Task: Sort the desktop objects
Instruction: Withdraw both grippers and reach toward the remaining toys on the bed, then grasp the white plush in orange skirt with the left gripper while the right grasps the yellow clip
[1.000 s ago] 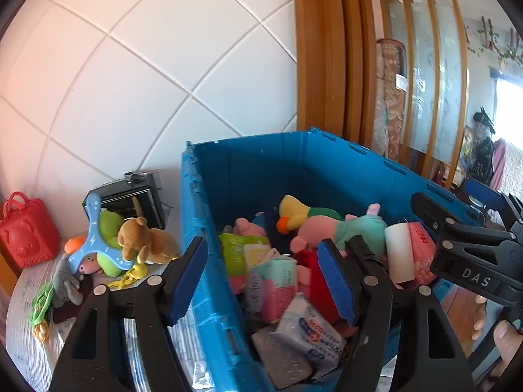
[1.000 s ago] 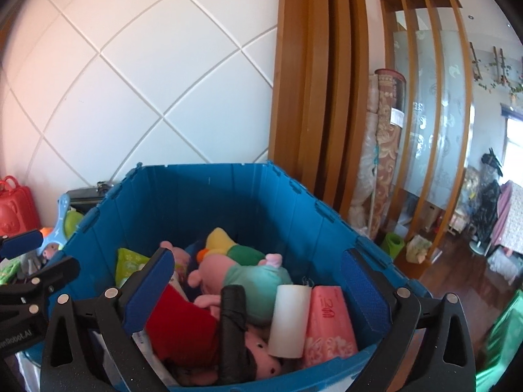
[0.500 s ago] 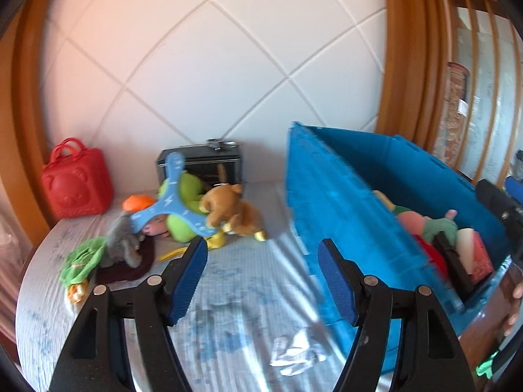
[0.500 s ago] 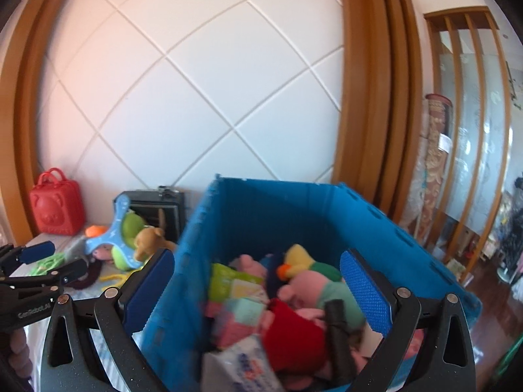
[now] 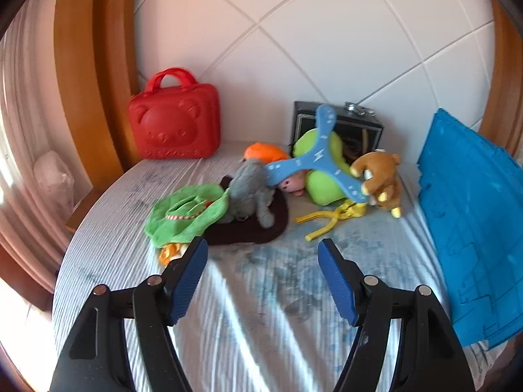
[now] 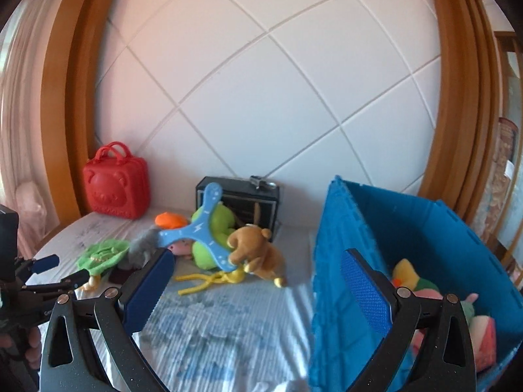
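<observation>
Brown teddy bear (image 5: 380, 176) lies well beyond the left hand-held gripper (image 5: 263, 272), whose fingers stand apart, empty.

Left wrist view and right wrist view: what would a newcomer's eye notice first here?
First, the glossy red bear-face case standing against the white quilted wall at the back left. Next, the heap of toys mid-table, where a blue three-armed plastic boomerang leans over a lime-green plush beside a brown teddy bear. On the right stands the big blue plastic crate, holding more plush toys.
</observation>
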`<state>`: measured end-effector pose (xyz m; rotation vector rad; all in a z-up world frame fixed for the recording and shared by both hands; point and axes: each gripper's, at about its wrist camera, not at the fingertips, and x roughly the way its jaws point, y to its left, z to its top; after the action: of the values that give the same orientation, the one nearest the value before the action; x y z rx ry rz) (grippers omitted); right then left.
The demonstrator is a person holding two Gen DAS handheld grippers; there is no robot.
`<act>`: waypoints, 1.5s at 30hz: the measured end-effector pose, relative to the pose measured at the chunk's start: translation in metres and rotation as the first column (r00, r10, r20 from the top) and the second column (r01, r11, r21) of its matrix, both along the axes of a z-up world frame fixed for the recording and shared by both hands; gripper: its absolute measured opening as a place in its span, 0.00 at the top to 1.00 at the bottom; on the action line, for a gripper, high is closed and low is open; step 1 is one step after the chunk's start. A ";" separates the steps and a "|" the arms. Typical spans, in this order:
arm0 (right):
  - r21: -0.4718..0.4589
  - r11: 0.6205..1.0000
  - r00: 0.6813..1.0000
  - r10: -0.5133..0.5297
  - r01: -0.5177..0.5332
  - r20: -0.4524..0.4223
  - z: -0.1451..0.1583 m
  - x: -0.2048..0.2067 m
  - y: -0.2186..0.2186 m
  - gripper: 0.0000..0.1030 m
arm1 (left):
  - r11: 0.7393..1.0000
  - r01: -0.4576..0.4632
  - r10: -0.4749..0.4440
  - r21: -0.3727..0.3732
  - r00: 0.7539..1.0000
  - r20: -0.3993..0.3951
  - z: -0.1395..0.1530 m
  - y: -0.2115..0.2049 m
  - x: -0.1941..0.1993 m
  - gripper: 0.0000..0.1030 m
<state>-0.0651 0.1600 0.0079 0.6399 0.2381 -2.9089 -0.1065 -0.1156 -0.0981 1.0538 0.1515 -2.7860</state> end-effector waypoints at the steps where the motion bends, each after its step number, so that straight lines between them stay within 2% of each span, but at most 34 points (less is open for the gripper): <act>1: 0.003 1.000 1.000 0.019 -0.019 0.022 -0.007 -0.008 -0.011 0.00 | 1.000 -0.025 0.025 0.006 0.999 0.024 -0.010 -0.015 -0.003 0.33; 7: 0.040 0.995 0.982 0.087 -0.095 0.167 -0.057 -0.058 -0.067 0.00 | 0.987 -0.156 0.150 0.028 0.976 0.158 -0.067 -0.089 -0.023 0.33; 10: 0.035 0.994 0.968 0.088 -0.099 0.236 -0.081 -0.083 -0.074 0.00 | 0.977 -0.208 0.196 0.036 0.956 0.217 -0.095 -0.118 -0.036 0.33; 14: 0.015 0.999 0.941 0.041 -0.049 0.336 -0.116 -0.122 -0.062 0.00 | 0.962 -0.265 0.237 0.064 0.929 0.284 -0.126 -0.143 -0.059 0.33; 18: -0.006 0.999 0.899 -0.027 0.033 0.437 -0.156 -0.163 -0.041 0.00 | 0.951 -0.303 0.264 0.066 0.901 0.344 -0.155 -0.156 -0.084 0.33; 21: 0.032 0.996 0.865 -0.093 0.088 0.493 -0.187 -0.191 -0.033 0.00 | 0.943 -0.323 0.269 0.082 0.883 0.383 -0.173 -0.166 -0.107 0.33; 24: 0.028 0.993 0.825 -0.110 0.114 0.555 -0.218 -0.218 -0.030 0.00 | 0.935 -0.331 0.262 0.125 0.886 0.382 -0.179 -0.172 -0.131 0.33; 26: 0.012 0.991 0.801 -0.117 0.136 0.587 -0.234 -0.236 -0.032 0.00 | 0.935 -0.332 0.263 0.124 0.885 0.384 -0.183 -0.176 -0.151 0.33; 31: -0.023 0.973 0.736 -0.158 0.229 0.658 -0.266 -0.284 -0.047 0.00 | 0.919 -0.387 0.313 0.071 0.827 0.467 -0.215 -0.190 -0.186 0.33; 32: -0.038 0.972 0.726 -0.147 0.232 0.671 -0.272 -0.291 -0.051 0.00 | 0.918 -0.388 0.307 0.081 0.824 0.476 -0.221 -0.193 -0.191 0.33; 35: -0.038 0.971 0.719 -0.147 0.235 0.680 -0.284 -0.307 -0.068 0.00 | 0.934 -0.354 0.296 0.047 0.840 0.454 -0.220 -0.194 -0.198 0.37; 36: -0.027 0.972 0.718 -0.155 0.235 0.679 -0.289 -0.312 -0.075 0.06 | 0.933 -0.354 0.292 0.056 0.842 0.454 -0.219 -0.194 -0.198 0.40; 37: -0.022 0.971 0.716 -0.161 0.239 0.679 -0.293 -0.317 -0.080 0.21 | 0.933 -0.353 0.288 0.064 0.843 0.454 -0.219 -0.195 -0.197 0.41; 39: -0.014 0.965 0.709 -0.182 0.262 0.682 -0.302 -0.326 -0.086 0.43 | 0.941 -0.333 0.272 0.065 0.854 0.444 -0.219 -0.193 -0.193 0.42; 40: -0.005 0.962 0.697 -0.194 0.273 0.691 -0.307 -0.329 -0.088 0.44 | 0.943 -0.326 0.267 0.065 0.858 0.439 -0.219 -0.193 -0.191 0.42; 44: -0.003 0.965 0.705 -0.189 0.261 0.684 -0.309 -0.330 -0.090 0.45 | 0.957 -0.284 0.232 0.059 0.873 0.430 -0.218 -0.191 -0.178 0.42; 45: -0.017 0.968 0.701 -0.170 0.251 0.692 -0.309 -0.328 -0.088 0.48 | 0.959 -0.278 0.227 0.060 0.875 0.428 -0.216 -0.191 -0.176 0.45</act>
<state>-0.3932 0.0723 -0.3014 1.7577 -0.1027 -2.5996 -0.2820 -0.3065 -0.3140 1.5117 0.3760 -2.2821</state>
